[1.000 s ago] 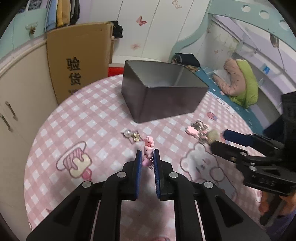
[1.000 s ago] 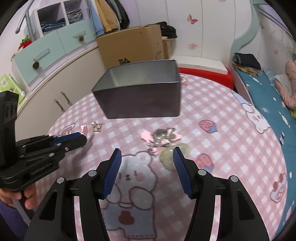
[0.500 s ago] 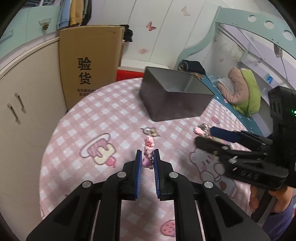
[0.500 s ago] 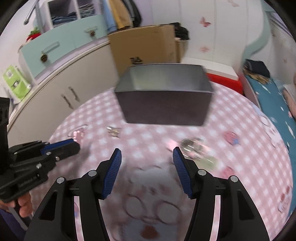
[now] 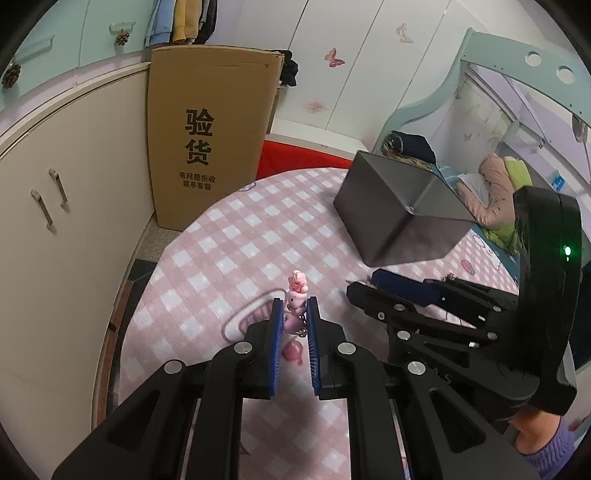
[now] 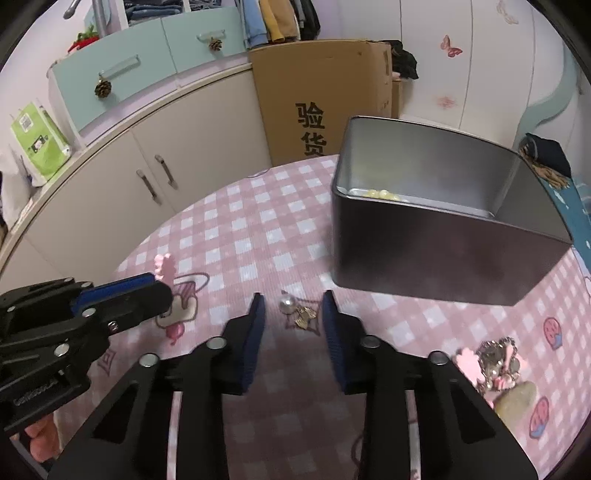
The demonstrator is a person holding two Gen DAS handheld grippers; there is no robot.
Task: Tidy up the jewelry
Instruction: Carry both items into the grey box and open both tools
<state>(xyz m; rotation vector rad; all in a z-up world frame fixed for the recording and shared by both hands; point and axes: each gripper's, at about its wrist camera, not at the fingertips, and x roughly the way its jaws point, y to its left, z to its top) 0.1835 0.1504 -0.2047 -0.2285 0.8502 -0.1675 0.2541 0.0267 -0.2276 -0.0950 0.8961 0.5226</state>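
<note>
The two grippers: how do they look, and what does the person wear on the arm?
Both the left gripper and the right gripper are black, angular frames with silver round screws and ribbed blue pads. The right gripper's tall black body carries a small green light. A purple knitted sleeve shows at the right wrist.

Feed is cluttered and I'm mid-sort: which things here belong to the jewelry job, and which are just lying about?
Job:
pink charm, shut in the left gripper
pearl and star piece, between the closing right gripper pads
jewelry pile
metal tin

Lying about:
cardboard box
green bag
hanging clothes
</note>
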